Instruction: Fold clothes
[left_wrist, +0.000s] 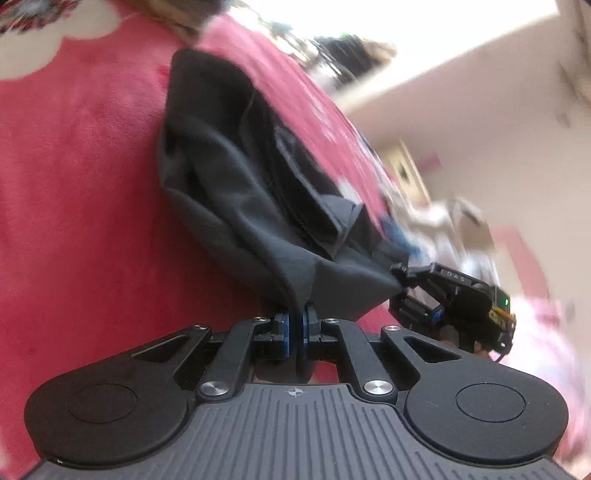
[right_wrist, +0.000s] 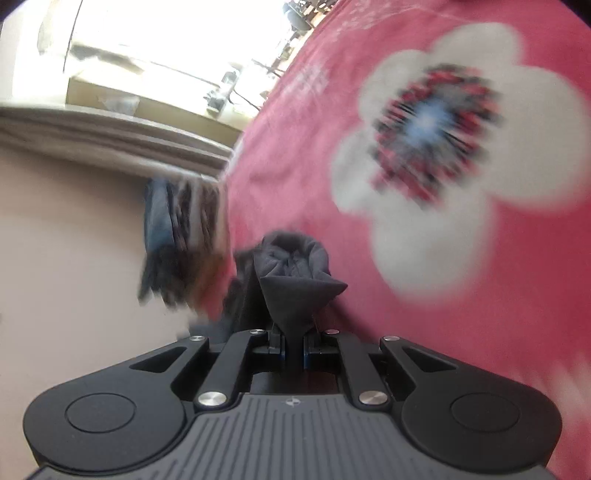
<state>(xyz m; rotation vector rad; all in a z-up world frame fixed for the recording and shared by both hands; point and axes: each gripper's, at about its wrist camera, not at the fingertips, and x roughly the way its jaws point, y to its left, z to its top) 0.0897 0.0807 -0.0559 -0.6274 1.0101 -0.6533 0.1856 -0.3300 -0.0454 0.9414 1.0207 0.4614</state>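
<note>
- Left gripper (left_wrist: 296, 325) is pinched tight on a gathered edge of the dark grey garment (left_wrist: 236, 177), the cloth squeezed between its blue pads.
- Right gripper (right_wrist: 293, 341) is likewise clamped on a bunched corner of the same garment, seen in the left wrist view nipping the cloth's far corner.
- Between the two grips the garment stretches across the pink blanket (left_wrist: 74, 184).
- A big white flower print (right_wrist: 436, 155) shows on the blanket, blurred.
</note>
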